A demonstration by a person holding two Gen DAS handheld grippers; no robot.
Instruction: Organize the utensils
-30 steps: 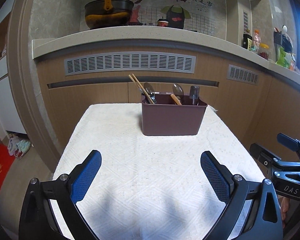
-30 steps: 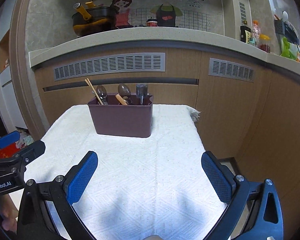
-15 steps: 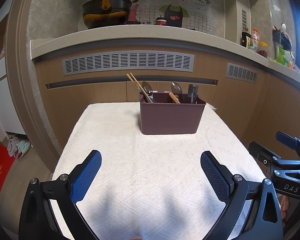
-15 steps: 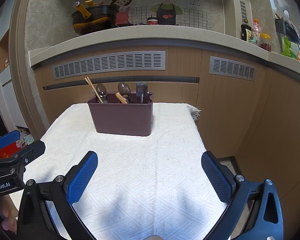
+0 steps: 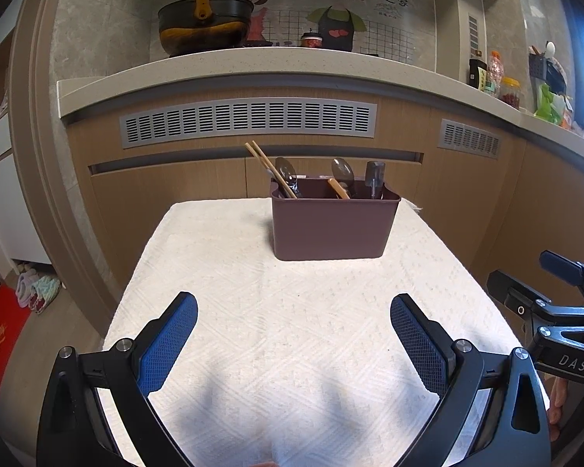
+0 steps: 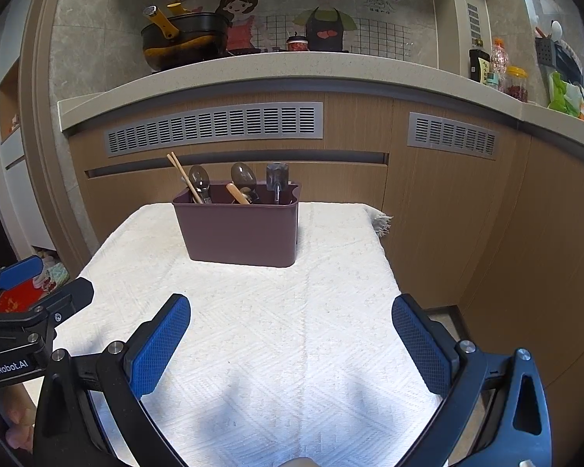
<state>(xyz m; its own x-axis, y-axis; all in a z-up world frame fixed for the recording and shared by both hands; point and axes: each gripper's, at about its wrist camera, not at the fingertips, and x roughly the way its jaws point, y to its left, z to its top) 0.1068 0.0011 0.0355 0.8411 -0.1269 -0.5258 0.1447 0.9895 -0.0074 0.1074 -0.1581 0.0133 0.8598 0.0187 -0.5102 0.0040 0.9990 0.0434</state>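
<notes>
A dark maroon utensil caddy (image 5: 333, 225) stands at the far end of the white cloth-covered table (image 5: 253, 311); it also shows in the right wrist view (image 6: 239, 229). In it stand wooden chopsticks (image 5: 269, 168), two metal spoons (image 5: 286, 173), a short wooden handle (image 5: 338, 188) and a dark utensil (image 5: 374, 179). My left gripper (image 5: 294, 311) is open and empty over the near part of the cloth. My right gripper (image 6: 291, 311) is open and empty, beside the left one and well short of the caddy.
A wooden cabinet front with grey vents (image 5: 249, 120) stands behind the table under a stone counter (image 5: 253, 62) with a black pan (image 5: 204, 25). Bottles and jars (image 6: 502, 74) stand at the counter's right. The table's right edge (image 6: 389, 272) drops to the floor.
Both views have shifted slightly, and the caddy sits a little higher in the frames. Both grippers stay open and empty. Nothing on the table has moved.
</notes>
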